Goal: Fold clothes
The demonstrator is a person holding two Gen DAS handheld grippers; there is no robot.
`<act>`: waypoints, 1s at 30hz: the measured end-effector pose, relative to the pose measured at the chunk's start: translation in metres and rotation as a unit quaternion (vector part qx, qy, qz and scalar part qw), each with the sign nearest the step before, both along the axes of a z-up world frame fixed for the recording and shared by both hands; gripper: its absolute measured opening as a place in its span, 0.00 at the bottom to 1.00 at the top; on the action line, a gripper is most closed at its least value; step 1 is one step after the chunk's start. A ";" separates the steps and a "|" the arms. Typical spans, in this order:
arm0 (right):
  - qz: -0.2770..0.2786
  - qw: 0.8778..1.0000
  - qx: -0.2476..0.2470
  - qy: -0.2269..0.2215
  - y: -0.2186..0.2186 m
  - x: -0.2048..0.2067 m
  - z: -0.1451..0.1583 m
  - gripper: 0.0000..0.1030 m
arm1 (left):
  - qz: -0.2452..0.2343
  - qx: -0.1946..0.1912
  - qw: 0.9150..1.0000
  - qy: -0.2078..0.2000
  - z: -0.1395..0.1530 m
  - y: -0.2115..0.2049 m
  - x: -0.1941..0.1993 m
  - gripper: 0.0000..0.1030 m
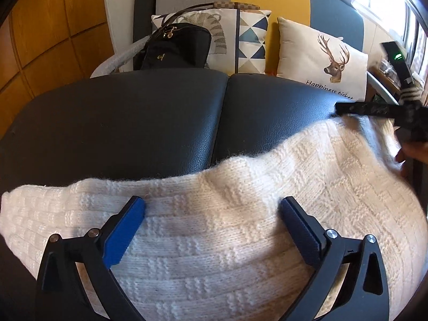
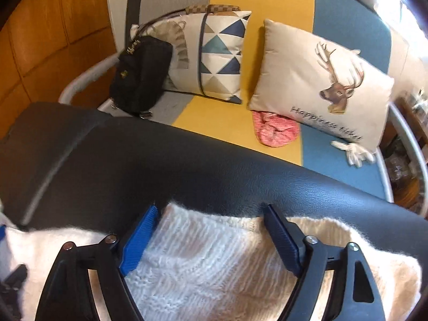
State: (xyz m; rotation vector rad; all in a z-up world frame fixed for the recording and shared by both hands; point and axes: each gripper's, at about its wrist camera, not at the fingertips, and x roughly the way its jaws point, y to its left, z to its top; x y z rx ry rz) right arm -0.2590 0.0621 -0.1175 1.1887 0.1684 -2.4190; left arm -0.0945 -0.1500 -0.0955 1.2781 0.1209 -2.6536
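I have a black padded bench (image 1: 133, 123) under both tools, and it carries the work. Spread over its near edge lies the white knitted sweater (image 1: 214, 240), flat for the most part, with its far hem running slantwise across the bench toward the right end. I judge it is laid out like this so a fold can be made or smoothed, but whether it is already folded over or only spread out I cannot tell from here.

My left gripper (image 1: 212, 206) hovers over the middle of the sweater with its jaws spread wide, pinching nothing. My right gripper (image 2: 211, 211) sits at the sweater's far hem, jaws likewise spread, the wool lying between the blue pads but not clamped. That placement suits taking the hem or pressing it flat.

Beyond the bench's far edge is a sofa (image 2: 267, 0) in yellow, blue and grey. On it are a deer cushion (image 2: 321, 80), a triangle-patterned cushion (image 2: 219, 53), a black bag (image 2: 141, 75), a pink cloth (image 2: 275, 131) and a small white glove (image 2: 355, 153). None of these lies on the bench, so nothing blocks the sweater
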 end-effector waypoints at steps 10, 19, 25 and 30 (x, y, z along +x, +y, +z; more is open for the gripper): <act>-0.044 0.997 -0.065 -0.009 0.133 0.036 0.039 0.79 | 0.000 0.002 1.000 0.001 -0.001 -0.002 0.002 1.00; -0.101 0.994 0.043 -0.026 0.185 0.036 -0.007 0.90 | 0.007 -0.004 1.000 -0.001 -0.001 -0.005 0.000 1.00; -0.110 0.993 0.038 -0.005 0.172 0.022 -0.010 1.00 | 0.030 -0.005 1.000 -0.001 -0.004 -0.018 -0.006 1.00; -0.050 0.997 -0.051 -0.001 0.203 0.048 0.015 0.78 | 0.030 -0.005 1.000 0.001 -0.005 -0.020 -0.007 1.00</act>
